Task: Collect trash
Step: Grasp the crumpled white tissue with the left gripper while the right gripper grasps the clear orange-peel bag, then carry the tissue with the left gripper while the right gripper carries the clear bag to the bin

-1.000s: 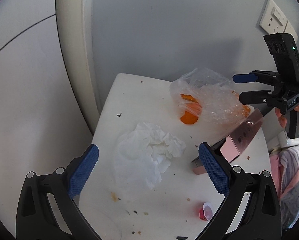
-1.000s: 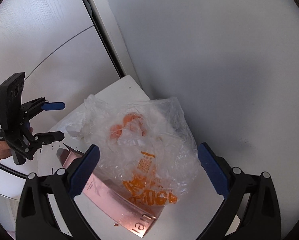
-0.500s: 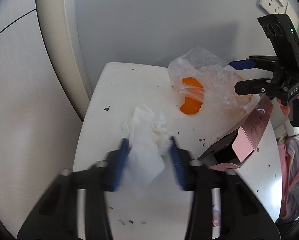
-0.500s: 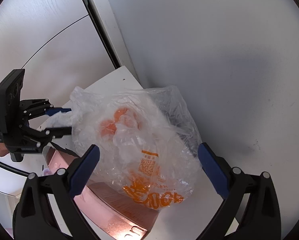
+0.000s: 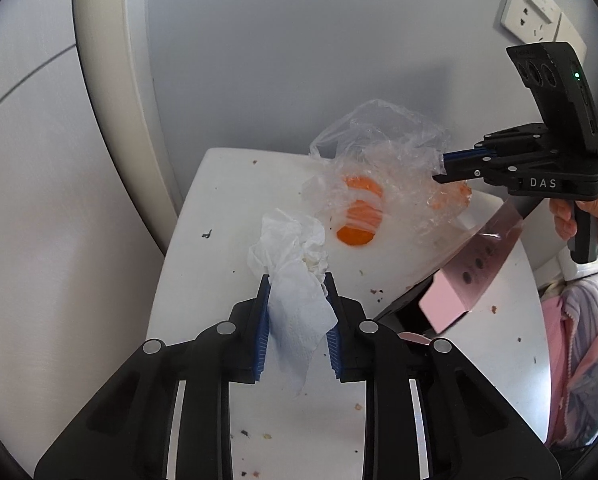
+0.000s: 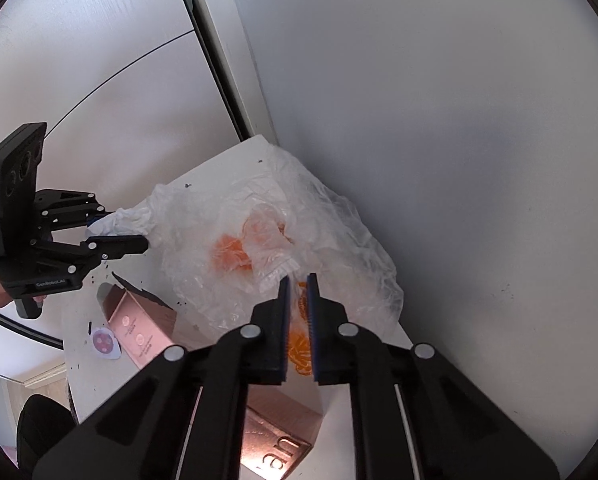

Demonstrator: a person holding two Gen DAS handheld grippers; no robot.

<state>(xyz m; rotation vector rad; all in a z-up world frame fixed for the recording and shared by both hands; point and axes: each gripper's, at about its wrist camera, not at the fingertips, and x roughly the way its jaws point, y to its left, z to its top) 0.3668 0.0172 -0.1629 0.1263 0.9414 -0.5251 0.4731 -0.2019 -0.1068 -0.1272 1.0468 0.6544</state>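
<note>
Left gripper [image 5: 297,316]: fingers closing on the crumpled white paper tissue [image 5: 295,268], which stands between them just above the white worktop [image 5: 227,184]. Right gripper [image 6: 299,312]: fingers pinched narrow on the clear crinkled plastic bag with orange contents [image 6: 259,240], which sits by the wall beside an open pink cardboard box [image 5: 471,272].

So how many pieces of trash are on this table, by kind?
Tissue: 1
Plastic bag: 1
Pink box: 1
Small round lid: 1
Total: 4, not counting crumbs or the orange bits inside the bag.
</note>
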